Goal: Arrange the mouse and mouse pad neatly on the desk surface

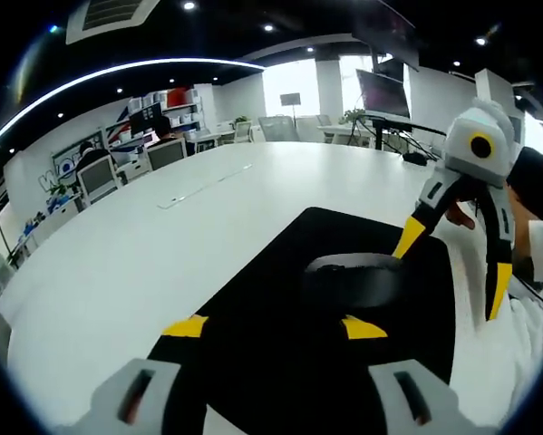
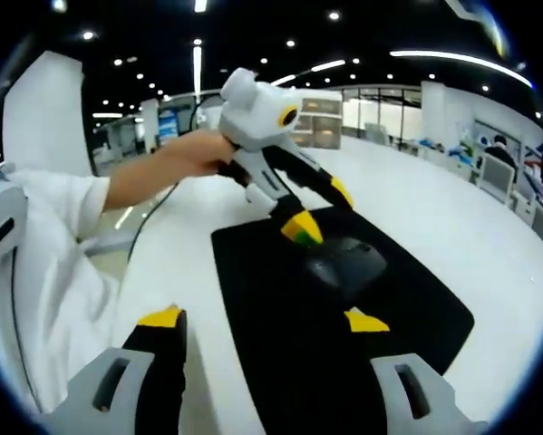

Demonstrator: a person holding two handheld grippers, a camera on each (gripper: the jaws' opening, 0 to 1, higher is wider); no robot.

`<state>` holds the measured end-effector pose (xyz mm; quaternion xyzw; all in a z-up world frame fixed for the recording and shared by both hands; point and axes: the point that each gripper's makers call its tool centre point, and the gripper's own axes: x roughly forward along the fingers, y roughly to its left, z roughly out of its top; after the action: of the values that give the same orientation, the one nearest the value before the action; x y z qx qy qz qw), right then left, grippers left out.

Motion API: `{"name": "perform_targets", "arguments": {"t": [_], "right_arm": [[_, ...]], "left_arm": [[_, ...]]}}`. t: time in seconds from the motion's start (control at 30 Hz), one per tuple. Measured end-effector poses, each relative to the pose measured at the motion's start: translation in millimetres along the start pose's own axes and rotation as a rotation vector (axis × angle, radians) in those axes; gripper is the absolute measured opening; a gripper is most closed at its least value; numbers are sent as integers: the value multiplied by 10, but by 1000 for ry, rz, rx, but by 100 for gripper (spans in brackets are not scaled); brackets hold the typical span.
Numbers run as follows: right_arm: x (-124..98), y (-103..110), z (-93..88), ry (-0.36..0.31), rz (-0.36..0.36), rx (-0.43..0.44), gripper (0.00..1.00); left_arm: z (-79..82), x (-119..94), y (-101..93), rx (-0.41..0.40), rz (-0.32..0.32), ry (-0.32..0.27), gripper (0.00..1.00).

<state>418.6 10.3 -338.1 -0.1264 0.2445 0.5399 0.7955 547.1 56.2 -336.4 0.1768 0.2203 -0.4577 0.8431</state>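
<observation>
A dark grey mouse (image 1: 353, 276) sits on a black mouse pad (image 1: 253, 304) that lies askew on the white desk (image 1: 162, 245). My left gripper (image 1: 273, 327) is open over the pad's near part, the mouse just ahead of its right jaw. My right gripper (image 1: 453, 264) comes in from the right, open, one yellow fingertip (image 1: 409, 237) at the mouse's far right edge. In the right gripper view, my right gripper (image 2: 263, 319) is open above the mouse pad (image 2: 253, 272). The mouse (image 2: 348, 263) lies ahead, and the hand-held left gripper (image 2: 323, 210) hangs open just behind it.
The white desk (image 2: 489, 236) stretches wide around the pad. A dark cable (image 2: 149, 222) trails across it near a person's white sleeve (image 2: 44, 208). A monitor (image 1: 384, 91) stands at the desk's far end, and office chairs (image 1: 99, 177) line its left side.
</observation>
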Motion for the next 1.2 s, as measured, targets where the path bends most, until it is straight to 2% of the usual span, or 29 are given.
{"name": "perform_targets", "arguments": {"t": [0.2, 0.33, 1.2], "right_arm": [[12, 55, 11, -14, 15, 3, 65], [8, 25, 11, -17, 15, 10, 62], [-35, -51, 79, -38, 7, 19, 63]], "left_arm": [[18, 14, 53, 1, 3, 0, 55], [19, 11, 59, 3, -3, 2, 56], [61, 23, 148, 2, -6, 9, 58]]}}
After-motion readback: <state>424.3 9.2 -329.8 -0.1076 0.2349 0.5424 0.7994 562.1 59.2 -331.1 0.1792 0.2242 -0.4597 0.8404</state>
